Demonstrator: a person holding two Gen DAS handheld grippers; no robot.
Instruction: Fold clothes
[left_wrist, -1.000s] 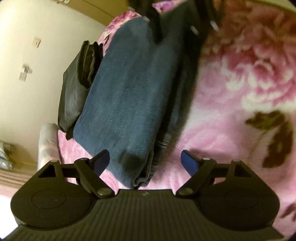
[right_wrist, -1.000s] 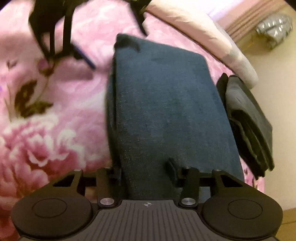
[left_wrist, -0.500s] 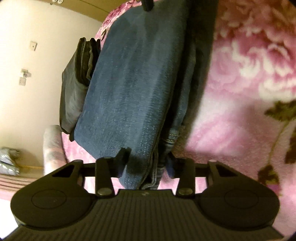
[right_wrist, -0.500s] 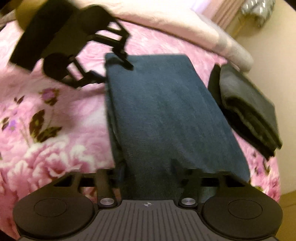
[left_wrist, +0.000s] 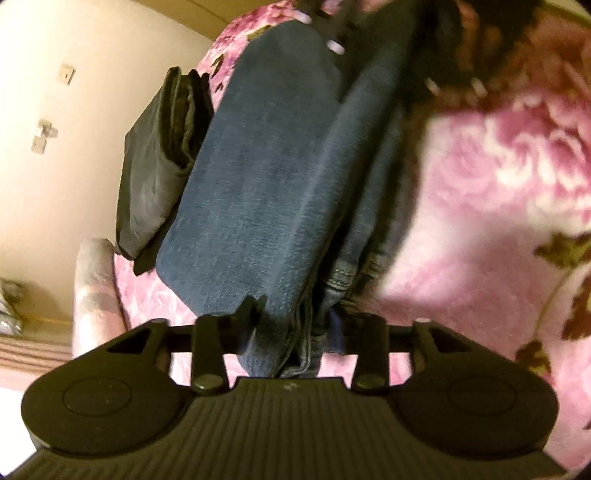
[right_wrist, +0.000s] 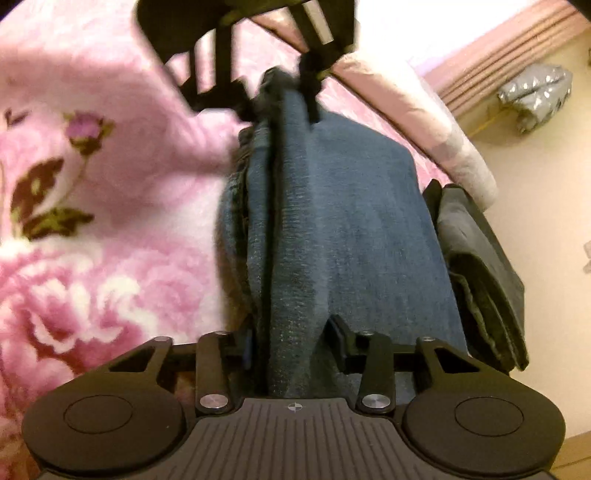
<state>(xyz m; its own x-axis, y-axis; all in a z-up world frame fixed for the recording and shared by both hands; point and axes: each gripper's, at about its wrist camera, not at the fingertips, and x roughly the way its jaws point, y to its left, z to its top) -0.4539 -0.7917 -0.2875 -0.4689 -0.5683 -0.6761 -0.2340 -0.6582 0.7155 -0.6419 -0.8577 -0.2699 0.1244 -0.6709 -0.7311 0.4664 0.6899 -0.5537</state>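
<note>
Folded blue jeans (left_wrist: 266, 192) stretch between both grippers above a pink floral blanket (left_wrist: 498, 206). My left gripper (left_wrist: 291, 321) is shut on one end of the jeans, where the hems bunch between its fingers. At the opposite end my right gripper (right_wrist: 291, 339) is shut on the jeans (right_wrist: 351, 229) too. Each gripper shows blurred at the far end of the other's view: the right one (left_wrist: 332, 37) and the left one (right_wrist: 280, 88). The fabric is pinched into a ridge along its length.
A folded dark grey garment (left_wrist: 159, 166) lies right beside the jeans at the bed's edge (right_wrist: 480, 280). A pale rolled cushion (right_wrist: 424, 122) borders the bed. Beyond it are a cream wall and a silver bag (right_wrist: 535, 96) on the floor.
My left gripper, open a second ago, has shut on the near end of the jeans. Both grippers have since lifted the jeans, bunching them into a ridge.
</note>
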